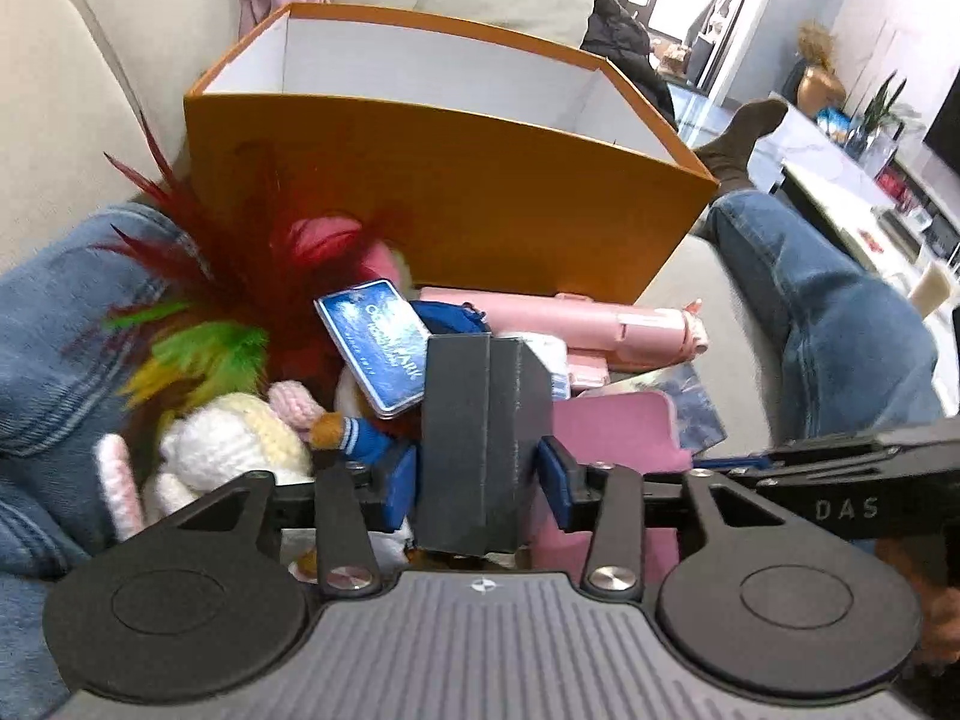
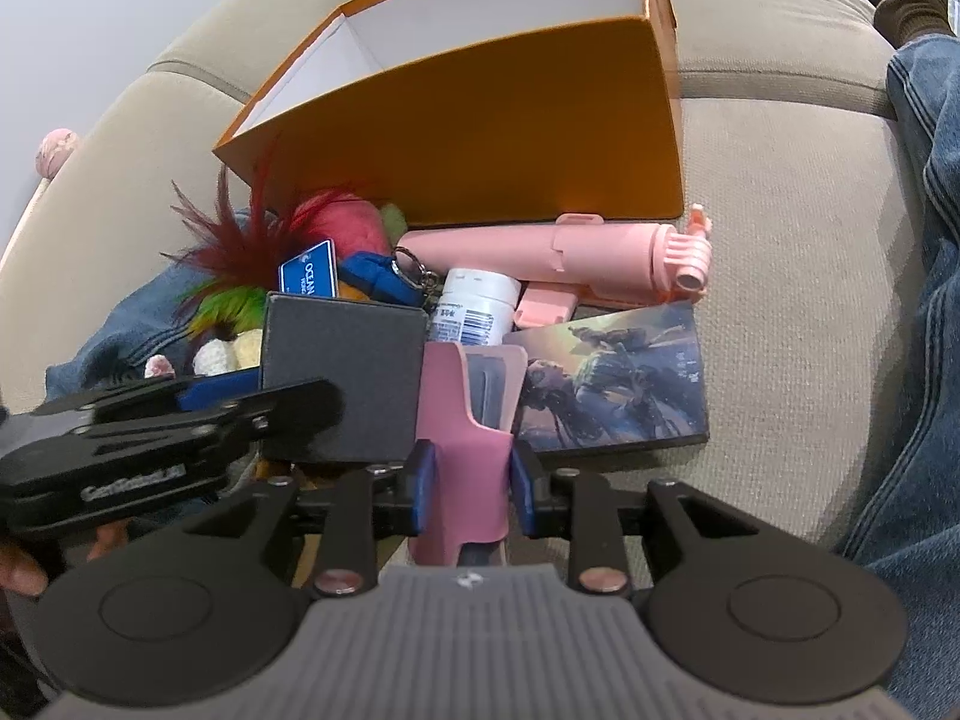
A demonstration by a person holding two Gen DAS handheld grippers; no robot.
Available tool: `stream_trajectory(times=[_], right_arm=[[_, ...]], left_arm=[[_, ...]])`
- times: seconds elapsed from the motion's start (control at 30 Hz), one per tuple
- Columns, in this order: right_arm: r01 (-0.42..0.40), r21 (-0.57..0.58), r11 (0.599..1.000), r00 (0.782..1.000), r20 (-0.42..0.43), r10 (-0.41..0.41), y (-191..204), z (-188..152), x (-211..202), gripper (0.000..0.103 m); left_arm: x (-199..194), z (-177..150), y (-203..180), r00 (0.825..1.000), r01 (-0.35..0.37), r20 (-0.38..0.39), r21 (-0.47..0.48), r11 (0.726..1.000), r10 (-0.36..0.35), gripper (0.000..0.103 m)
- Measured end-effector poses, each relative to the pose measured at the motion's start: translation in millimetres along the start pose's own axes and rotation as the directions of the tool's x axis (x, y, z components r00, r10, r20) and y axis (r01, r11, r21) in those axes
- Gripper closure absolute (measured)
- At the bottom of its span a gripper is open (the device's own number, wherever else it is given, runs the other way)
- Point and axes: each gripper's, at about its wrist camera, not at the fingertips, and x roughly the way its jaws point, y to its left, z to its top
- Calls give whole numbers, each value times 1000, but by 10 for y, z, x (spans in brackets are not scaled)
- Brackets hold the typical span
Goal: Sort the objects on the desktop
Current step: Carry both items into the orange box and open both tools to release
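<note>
Left gripper [image 1: 477, 468] grasps the grey box [image 1: 480, 420], right gripper [image 2: 470, 480] the pink case [image 2: 465, 420]; the orange box [image 1: 444, 198] at twelve o'clock looks empty, the pile unsorted.

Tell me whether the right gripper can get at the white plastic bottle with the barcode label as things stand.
Probably not. The right gripper is shut on the pink case, and that case stands between it and the white bottle, which lies among clutter behind the dark grey box.

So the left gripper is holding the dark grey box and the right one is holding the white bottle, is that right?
Not quite. The right gripper is shut on the pink case, as the right wrist view shows; the white bottle lies untouched. The left gripper does hold the dark grey box.
</note>
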Motion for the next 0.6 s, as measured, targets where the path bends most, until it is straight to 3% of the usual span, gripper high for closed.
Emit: stream_trajectory(times=[0.13, 0.33, 0.47, 0.6], right_arm=[[-38, 25, 999, 999, 4, 38, -25, 8, -70, 83], [-74, -24, 997, 995, 68, 76, 68, 178, -436, 86], [-114, -48, 992, 980, 156, 120, 164, 477, -781, 87], [-166, -63, 984, 951, 254, 177, 274, 932, -970, 87]], left_arm=[[-150, -7, -37, 1000, 0, 25, 3, 1000, 0, 61], [-576, 184, -112, 994, 1, 109, 31, 1000, -4, 65], [-856, 511, -102, 984, 7, 177, 50, 999, -16, 65], [-911, 1021, -12, 976, 2, 219, 32, 999, -9, 65]])
